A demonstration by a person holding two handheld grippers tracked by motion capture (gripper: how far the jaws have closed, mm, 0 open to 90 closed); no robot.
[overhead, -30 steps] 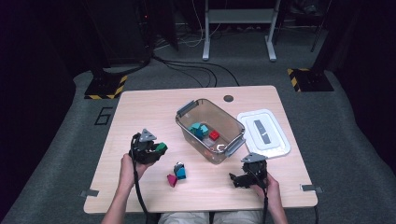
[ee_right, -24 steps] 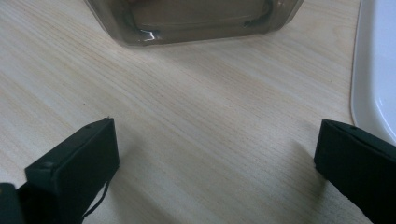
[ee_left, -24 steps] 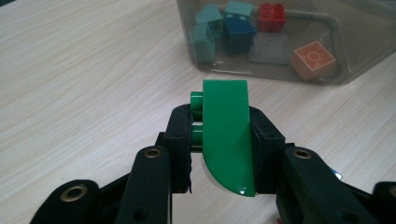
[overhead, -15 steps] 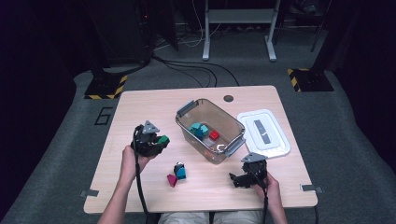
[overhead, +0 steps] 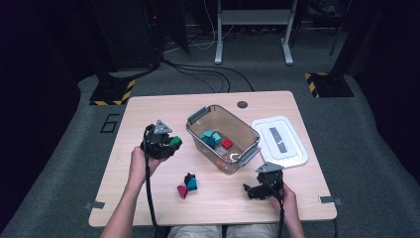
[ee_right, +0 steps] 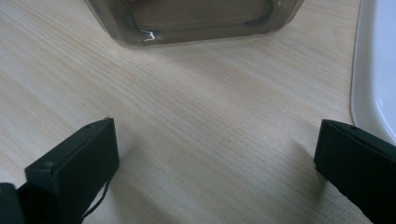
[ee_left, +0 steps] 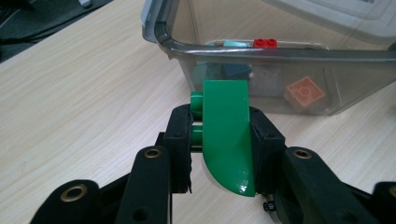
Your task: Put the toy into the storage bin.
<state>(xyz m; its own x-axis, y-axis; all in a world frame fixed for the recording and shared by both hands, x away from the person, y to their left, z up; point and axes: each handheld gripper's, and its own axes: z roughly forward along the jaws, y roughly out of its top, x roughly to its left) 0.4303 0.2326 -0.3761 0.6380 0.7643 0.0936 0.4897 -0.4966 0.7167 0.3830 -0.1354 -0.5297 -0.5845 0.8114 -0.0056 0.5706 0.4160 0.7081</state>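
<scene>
My left gripper [overhead: 171, 145] is shut on a green curved brick [ee_left: 227, 135], held above the table just left of the clear plastic bin [overhead: 198, 116]. In the left gripper view the brick's studs face left and the bin's near wall [ee_left: 280, 56] stands right behind it. Inside the bin lie teal bricks [overhead: 212, 138] and a red brick [overhead: 227, 144]. My right gripper [overhead: 250, 191] rests low at the table's front right, jaws wide open with bare wood between them [ee_right: 215, 149].
On the table in front of the bin lie a dark red brick [overhead: 182, 191], a teal brick [overhead: 192, 184] and a black piece [overhead: 189, 176]. The white lid [overhead: 280, 141] lies right of the bin. The table [overhead: 148, 106] has a round cable hole [overhead: 242, 104] at the back.
My left gripper has risen with the green brick and shifted slightly towards the bin. The right gripper has stayed where it was.
</scene>
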